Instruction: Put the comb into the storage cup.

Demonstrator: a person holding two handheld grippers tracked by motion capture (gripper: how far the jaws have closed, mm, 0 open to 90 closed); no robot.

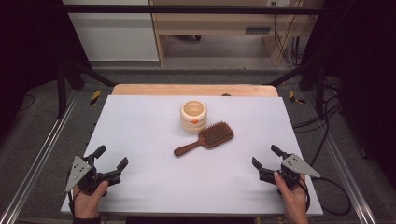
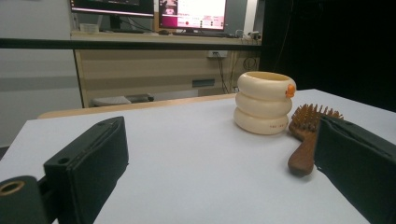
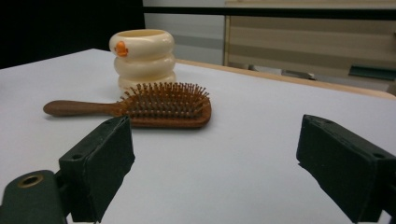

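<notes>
Wooden hairbrush lies mid-table, touching the cream cup; its handle points toward the left gripper; the right gripper sits slightly nearer; both jaws stand released, empty.

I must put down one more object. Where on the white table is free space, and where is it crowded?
The white table is bare on its left, on its right, and along the near edge between the left gripper and right gripper. Only the centre is crowded: the cream cup and hairbrush sit close together.
</notes>
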